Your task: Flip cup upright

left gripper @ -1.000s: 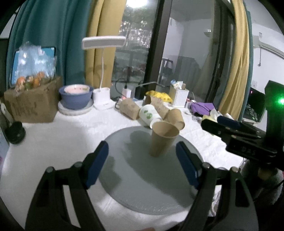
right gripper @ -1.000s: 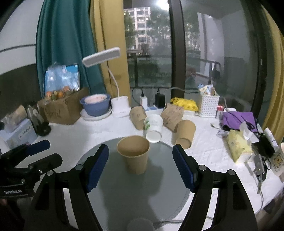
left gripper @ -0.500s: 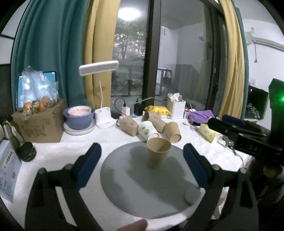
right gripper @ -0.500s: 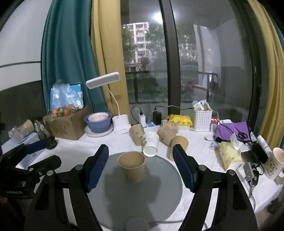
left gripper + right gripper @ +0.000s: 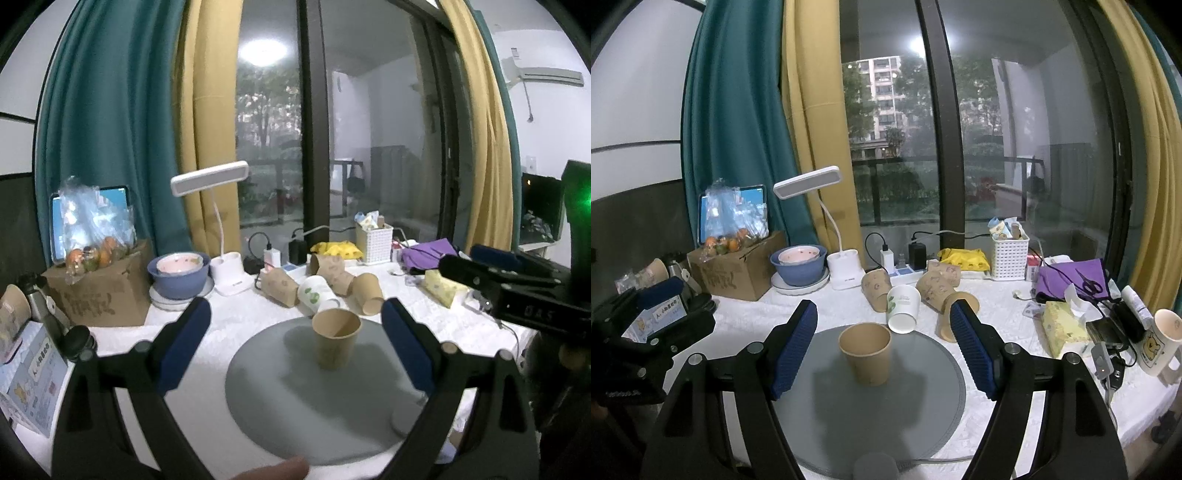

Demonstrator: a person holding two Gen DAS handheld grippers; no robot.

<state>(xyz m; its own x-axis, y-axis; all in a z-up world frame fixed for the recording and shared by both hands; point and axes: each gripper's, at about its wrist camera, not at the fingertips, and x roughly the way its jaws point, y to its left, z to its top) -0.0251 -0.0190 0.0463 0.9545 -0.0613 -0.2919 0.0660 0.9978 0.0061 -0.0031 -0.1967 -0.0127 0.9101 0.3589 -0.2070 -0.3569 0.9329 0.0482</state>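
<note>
A brown paper cup (image 5: 335,342) stands upright, mouth up, on the round grey mat (image 5: 295,406); it also shows in the right wrist view (image 5: 866,357) on the mat (image 5: 886,413). My left gripper (image 5: 295,347) is open and empty, held back above the mat's near side. My right gripper (image 5: 884,349) is open and empty, also held back from the cup. The right gripper shows at the right edge of the left wrist view (image 5: 517,284), and the left gripper at the left edge of the right wrist view (image 5: 646,332).
Several paper cups (image 5: 923,291) lie on their sides behind the mat. A blue bowl (image 5: 799,264), a white desk lamp (image 5: 827,229), a cardboard box (image 5: 738,269), a white basket (image 5: 1010,254), a tissue pack (image 5: 1063,325) and a mug (image 5: 1160,343) stand around on the white tablecloth.
Both grippers have pulled back and up from the cup, which now looks smaller and farther. The cup stays upright on the mat.
</note>
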